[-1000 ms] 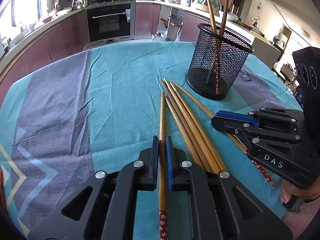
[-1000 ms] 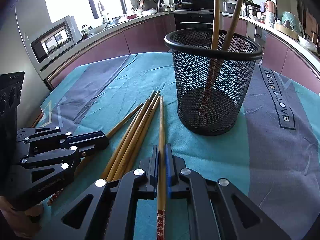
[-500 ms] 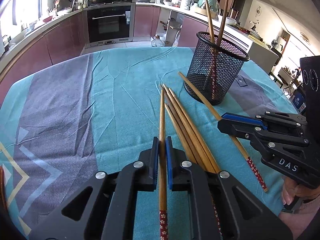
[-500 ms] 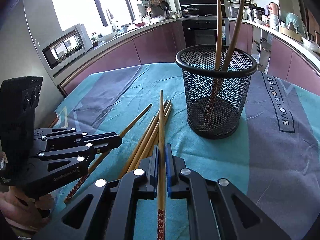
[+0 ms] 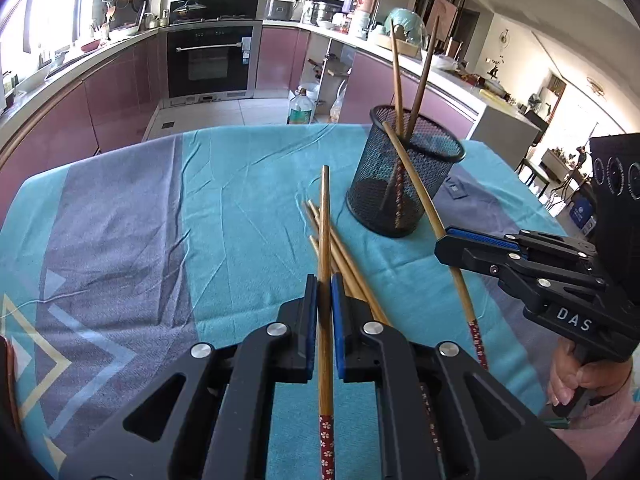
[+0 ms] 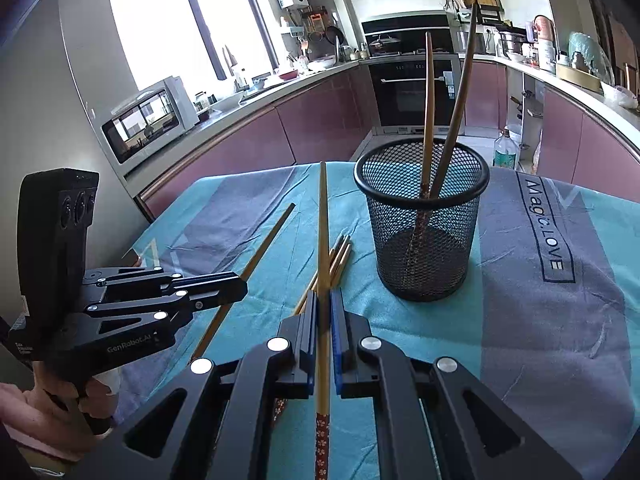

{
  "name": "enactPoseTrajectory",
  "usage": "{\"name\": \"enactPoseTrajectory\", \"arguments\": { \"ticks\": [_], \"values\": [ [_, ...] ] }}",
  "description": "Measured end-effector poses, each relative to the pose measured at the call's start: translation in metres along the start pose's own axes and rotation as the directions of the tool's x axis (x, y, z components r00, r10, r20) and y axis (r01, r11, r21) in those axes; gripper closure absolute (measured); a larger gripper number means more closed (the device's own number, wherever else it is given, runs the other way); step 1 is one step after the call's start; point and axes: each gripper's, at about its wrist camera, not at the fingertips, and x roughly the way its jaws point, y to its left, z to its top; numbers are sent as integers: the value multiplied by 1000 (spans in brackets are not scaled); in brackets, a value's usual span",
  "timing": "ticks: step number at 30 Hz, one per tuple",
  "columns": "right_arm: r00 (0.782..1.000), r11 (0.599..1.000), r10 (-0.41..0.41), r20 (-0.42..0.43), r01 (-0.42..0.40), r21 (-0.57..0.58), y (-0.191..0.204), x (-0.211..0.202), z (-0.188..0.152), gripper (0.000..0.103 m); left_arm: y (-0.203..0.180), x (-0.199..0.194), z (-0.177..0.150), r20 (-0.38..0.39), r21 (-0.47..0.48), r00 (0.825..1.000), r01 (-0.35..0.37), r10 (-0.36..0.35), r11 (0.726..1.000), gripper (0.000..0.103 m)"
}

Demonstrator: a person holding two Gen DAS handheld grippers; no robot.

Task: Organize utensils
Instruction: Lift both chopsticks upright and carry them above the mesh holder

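Step in hand: each hand has one chopstick lifted clear of the counter (image 5: 240,208); the drop into the mesh holder (image 5: 404,184) is not yet made, as I judge it.
Left tongs (image 5: 324,320): clamped narrow on the left chopstick (image 5: 325,240), pads on either side of the shaft, tip aiming at 12 o'clock in the left wrist view, patterned red end trailing toward the camera.
Right tongs (image 6: 324,328): clamped narrow on the right chopstick (image 6: 322,240), likewise pointing at 12 o'clock in the right wrist view; in the left wrist view this stick's tip crosses in front of the holder.
Mesh holder: upright on the teal cloth, at 1 o'clock from both sets of tongs; two dark chopsticks (image 6: 444,112) already stand in it, leaning apart.
Loose chopsticks (image 5: 340,248): a small bundle lies flat on the cloth between the tongs and the holder, at about 12 o'clock of the left tongs, under the lifted stick.
Progress: early to middle by my reading; two in, two in the air, several on the cloth.
Next move calls for: tipping each stick toward upright, bringing one end over the rim, then releasing, one hand at a time.
Risk: the leaning sticks could block the opening; a knock on the rim could tip the light holder.
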Motion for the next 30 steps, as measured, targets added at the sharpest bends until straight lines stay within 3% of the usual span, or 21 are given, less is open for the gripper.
{"name": "enactPoseTrajectory", "arguments": {
  "ticks": [14,30],
  "values": [
    [995,999,24,101,-28,30,-12,-29,17,98,2,-48,21,100,-1,990,102,-101,995,95],
    [977,1000,19,213,-20,-1,-16,-60,46,98,5,-98,56,254,12,956,149,-148,989,95]
  ]
}}
